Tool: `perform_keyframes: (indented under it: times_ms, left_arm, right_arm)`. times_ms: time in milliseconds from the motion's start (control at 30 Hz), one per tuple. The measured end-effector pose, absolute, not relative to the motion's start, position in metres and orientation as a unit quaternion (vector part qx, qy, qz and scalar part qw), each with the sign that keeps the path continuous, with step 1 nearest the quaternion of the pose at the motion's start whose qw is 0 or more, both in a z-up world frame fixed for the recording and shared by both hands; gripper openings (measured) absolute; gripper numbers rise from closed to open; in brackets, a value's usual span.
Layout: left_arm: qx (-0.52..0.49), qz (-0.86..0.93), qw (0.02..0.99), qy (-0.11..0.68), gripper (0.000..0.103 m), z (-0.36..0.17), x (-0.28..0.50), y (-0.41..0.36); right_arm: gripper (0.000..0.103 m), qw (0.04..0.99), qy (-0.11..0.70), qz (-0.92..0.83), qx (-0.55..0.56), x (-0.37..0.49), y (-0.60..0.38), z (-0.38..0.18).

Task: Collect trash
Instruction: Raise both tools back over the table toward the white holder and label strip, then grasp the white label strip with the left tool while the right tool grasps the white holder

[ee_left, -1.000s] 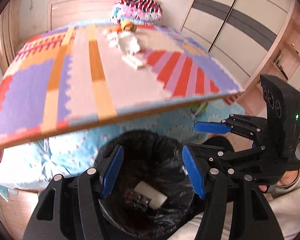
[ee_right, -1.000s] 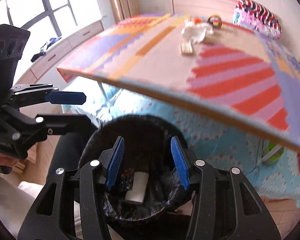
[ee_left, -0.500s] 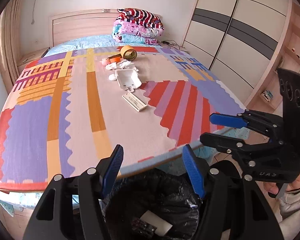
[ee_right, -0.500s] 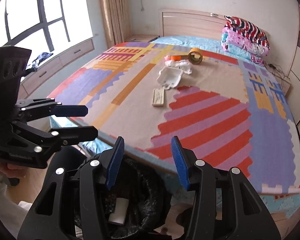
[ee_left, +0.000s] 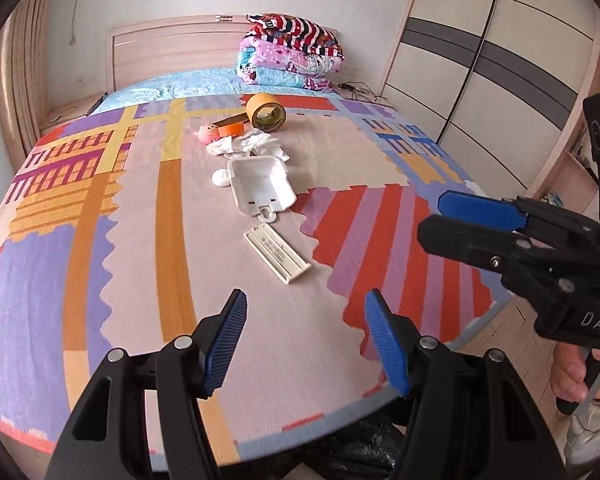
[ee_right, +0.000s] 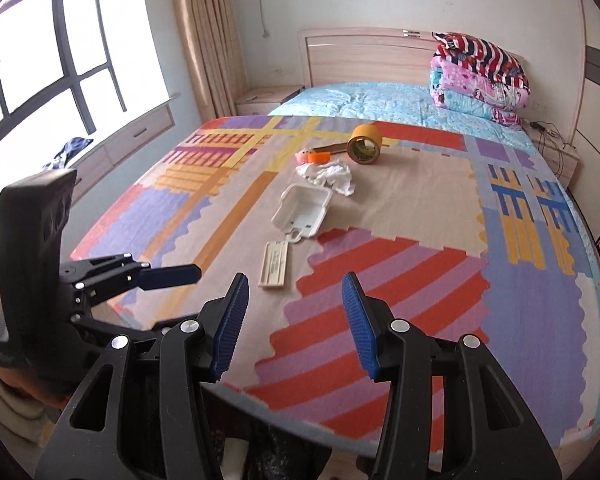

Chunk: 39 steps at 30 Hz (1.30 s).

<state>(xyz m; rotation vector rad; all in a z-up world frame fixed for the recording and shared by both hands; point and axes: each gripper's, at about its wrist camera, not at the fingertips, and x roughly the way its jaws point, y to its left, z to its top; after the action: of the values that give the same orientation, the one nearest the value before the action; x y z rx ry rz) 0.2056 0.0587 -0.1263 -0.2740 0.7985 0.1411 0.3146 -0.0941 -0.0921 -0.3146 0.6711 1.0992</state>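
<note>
The left gripper (ee_left: 306, 342) hangs over the near edge of the mat (ee_left: 140, 240), jaws wide and empty, and the flat white strip (ee_left: 277, 255) lies straight ahead of it, just this side of the white tray (ee_left: 260, 186), its long axis slanting away to the left. The right gripper (ee_right: 292, 320), equally wide and empty, sits level beside it with the strip ahead and slightly left; I judge neither clearly nearer. The bin bag (ee_left: 360, 456) shows below the mat's edge.
</note>
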Motion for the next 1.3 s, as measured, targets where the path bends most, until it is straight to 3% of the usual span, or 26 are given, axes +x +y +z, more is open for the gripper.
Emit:
perform_keyframes:
  times_ms: [400,600,800,1000,1100,1167,1300]
  left_arm:
    - [-0.136,0.096,0.898,0.407,0.059,-0.152,0.25,0.07]
    - [-0.122,0.12,0.9,0.401,0.053,-0.155,0.256,0.068]
    - [-0.075,0.161,0.903,0.391,0.03,-0.159,0.255,0.062]
    - [-0.075,0.161,0.903,0.391,0.024,-0.158,0.253,0.068]
    - [-0.081,0.164,0.903,0.39,0.023,-0.158,0.249,0.07]
    - [-0.083,0.165,0.903,0.388,0.023,-0.158,0.247,0.071]
    - [-0.087,0.169,0.903,0.386,0.023,-0.158,0.244,0.073]
  right_arm:
    - [0.048,0.779,0.347,0.508,-0.119,0.355,-0.057,-0.108]
    - [0.048,0.773,0.362,0.51,-0.112,0.371,-0.039,-0.116]
    - [0.048,0.77,0.374,0.505,-0.115,0.382,-0.022,-0.127]
    - [0.048,0.762,0.389,0.507,-0.101,0.393,-0.006,-0.136]
    - [0.035,0.76,0.396,0.506,-0.101,0.394,0.001,-0.137]
    - [0.032,0.763,0.401,0.498,-0.097,0.396,0.004,-0.139]
    - [0.013,0.761,0.413,0.491,-0.091,0.4,0.01,-0.144]
